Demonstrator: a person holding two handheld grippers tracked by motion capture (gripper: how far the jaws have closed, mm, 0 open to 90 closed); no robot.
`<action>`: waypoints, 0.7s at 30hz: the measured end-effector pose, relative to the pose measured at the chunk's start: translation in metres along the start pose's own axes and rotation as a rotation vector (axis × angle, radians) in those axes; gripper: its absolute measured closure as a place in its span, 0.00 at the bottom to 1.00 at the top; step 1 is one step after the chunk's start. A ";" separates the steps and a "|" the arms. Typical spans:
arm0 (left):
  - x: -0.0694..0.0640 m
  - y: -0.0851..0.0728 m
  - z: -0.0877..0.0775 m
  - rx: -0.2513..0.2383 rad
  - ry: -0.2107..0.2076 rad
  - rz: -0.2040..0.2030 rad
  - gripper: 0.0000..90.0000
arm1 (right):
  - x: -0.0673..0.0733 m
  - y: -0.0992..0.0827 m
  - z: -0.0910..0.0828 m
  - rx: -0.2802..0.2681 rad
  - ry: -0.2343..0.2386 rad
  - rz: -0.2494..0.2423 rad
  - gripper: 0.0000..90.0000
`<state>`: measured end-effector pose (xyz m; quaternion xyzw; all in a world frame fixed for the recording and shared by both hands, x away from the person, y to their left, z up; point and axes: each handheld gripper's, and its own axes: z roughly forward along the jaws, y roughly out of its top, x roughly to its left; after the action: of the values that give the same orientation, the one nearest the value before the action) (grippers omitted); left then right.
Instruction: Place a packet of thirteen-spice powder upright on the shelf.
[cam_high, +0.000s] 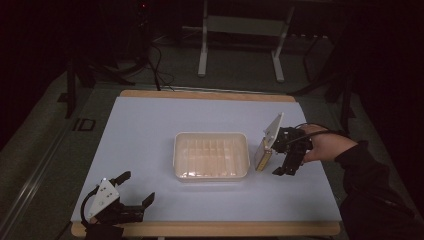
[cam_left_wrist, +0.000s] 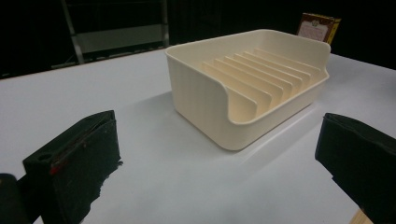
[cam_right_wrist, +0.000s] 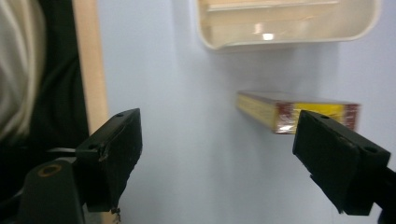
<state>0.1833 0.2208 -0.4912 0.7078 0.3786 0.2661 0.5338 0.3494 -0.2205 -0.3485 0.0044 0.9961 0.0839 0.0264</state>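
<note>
Nearest to me, at the front left corner of the surface (cam_high: 150, 125), my left hand-held gripper (cam_high: 134, 189) rests low, its jaws spread wide with nothing between them. In the left gripper view the two black jaws frame bare white surface, and beyond them stands the cream rack (cam_left_wrist: 247, 84), a shallow tub with a row of upright dividers inside. From the high view that rack (cam_high: 211, 155) sits near the middle of the surface, well apart from the left hand-held gripper.

Further along, on the right side, my right hand-held gripper (cam_high: 286, 160) is in the person's hand (cam_high: 325, 145), just right of the rack. Its jaws stand spread, gripping nothing. The right gripper view looks down between them onto the surface, with the wooden edge and a dark sleeve at the left.

The box (cam_right_wrist: 294, 109), a flat pack with yellow and dark red on its edge, stands on its narrow side on the surface between the rack and the right hand-held gripper. In the high view the box (cam_high: 262, 156) is just beside the rack's right wall; whether they touch I cannot tell. From the left gripper view its top (cam_left_wrist: 319, 27) peeks over the rack's far rim.

Beyond the surface lies a dark floor with a metal stand (cam_high: 240, 30).
</note>
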 end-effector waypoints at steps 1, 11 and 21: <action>0.000 0.000 0.000 0.001 0.000 0.001 0.00 | -0.003 0.000 0.000 -0.001 -0.008 -0.003 0.17; 0.000 0.000 0.000 0.004 -0.006 -0.002 0.00 | -0.034 0.001 0.013 0.014 -0.068 -0.001 0.19; 0.000 -0.001 0.000 0.007 -0.007 -0.002 0.00 | -0.057 -0.003 0.030 0.024 -0.038 0.053 0.19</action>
<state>0.1833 0.2209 -0.4918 0.7102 0.3782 0.2617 0.5330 0.4080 -0.2194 -0.3754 0.0325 0.9959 0.0727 0.0431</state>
